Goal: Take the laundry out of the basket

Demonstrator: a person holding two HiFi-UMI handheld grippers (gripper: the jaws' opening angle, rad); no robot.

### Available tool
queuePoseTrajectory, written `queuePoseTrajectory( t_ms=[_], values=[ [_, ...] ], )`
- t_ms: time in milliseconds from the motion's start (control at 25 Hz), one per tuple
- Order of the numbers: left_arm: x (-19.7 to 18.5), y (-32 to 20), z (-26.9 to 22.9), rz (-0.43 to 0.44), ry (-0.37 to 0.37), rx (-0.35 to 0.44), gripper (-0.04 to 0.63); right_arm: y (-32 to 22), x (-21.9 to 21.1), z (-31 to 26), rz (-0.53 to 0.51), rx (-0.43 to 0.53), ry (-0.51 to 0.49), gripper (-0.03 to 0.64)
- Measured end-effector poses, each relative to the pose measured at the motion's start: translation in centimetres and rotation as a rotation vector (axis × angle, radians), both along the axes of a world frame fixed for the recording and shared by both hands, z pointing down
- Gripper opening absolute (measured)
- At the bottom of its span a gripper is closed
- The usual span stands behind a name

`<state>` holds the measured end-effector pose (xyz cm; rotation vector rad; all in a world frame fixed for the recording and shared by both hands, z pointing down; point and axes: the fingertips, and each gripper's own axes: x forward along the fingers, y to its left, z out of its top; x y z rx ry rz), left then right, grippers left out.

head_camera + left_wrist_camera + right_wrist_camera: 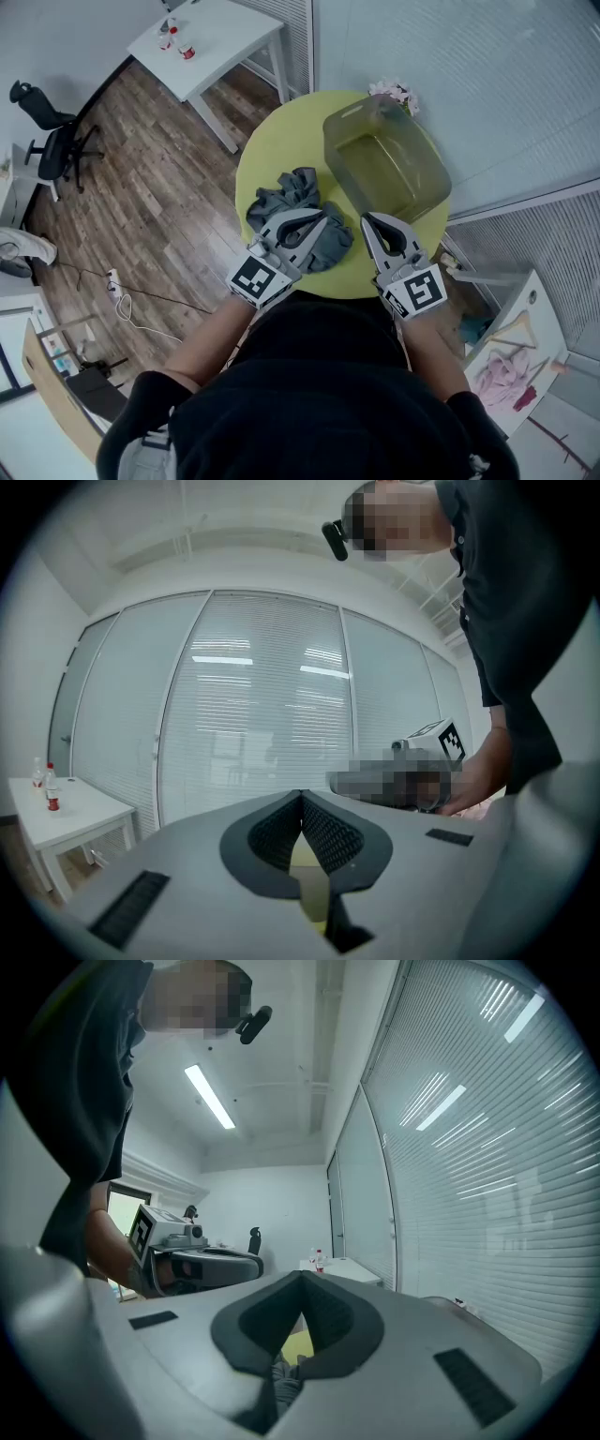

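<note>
Tabletop (281, 141): round, yellow-green.
Basket (431, 173): translucent, on tabletop.
Laundry (292, 190): grey heap on tabletop, just left of basket.
Left hand-held gripper (323, 216): jaws together, empty.
Right hand-held gripper (367, 217): likewise.
Room: wood floor (159, 187), office chair (52, 131), blinds (450, 56).

Laundry (292, 208) on table (281, 150), just ahead of L gripper (322, 217) tips; basket (429, 184) beyond R gripper (367, 221) tips, right of laundry.

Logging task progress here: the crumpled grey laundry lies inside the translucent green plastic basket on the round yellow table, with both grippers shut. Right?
Not quite: the head view shows the crumpled grey laundry on the round yellow table beside the translucent green plastic basket, not inside it. The left gripper and right gripper are shut.
</note>
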<state>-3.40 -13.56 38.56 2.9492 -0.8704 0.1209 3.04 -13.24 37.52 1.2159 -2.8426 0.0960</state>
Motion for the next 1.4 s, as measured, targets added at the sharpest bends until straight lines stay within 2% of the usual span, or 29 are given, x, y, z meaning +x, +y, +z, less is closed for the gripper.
queuePoseTrajectory(
  t_ms=[200,920,1400],
  values=[
    [0.1,0.1,-0.7,-0.005,0.043,0.012,0.009,0.5,-0.5,-0.6,-0.030,0.003,-0.027,0.021],
    [0.4,0.8,-0.5,-0.004,0.038,0.024,0.009,0.9,0.8,-0.3,0.005,0.025,0.010,0.021],
    [-0.3,1.0,-0.3,-0.010,0.036,0.026,0.009,1.4,0.1,-0.2,0.002,0.028,0.017,0.021]
  ],
)
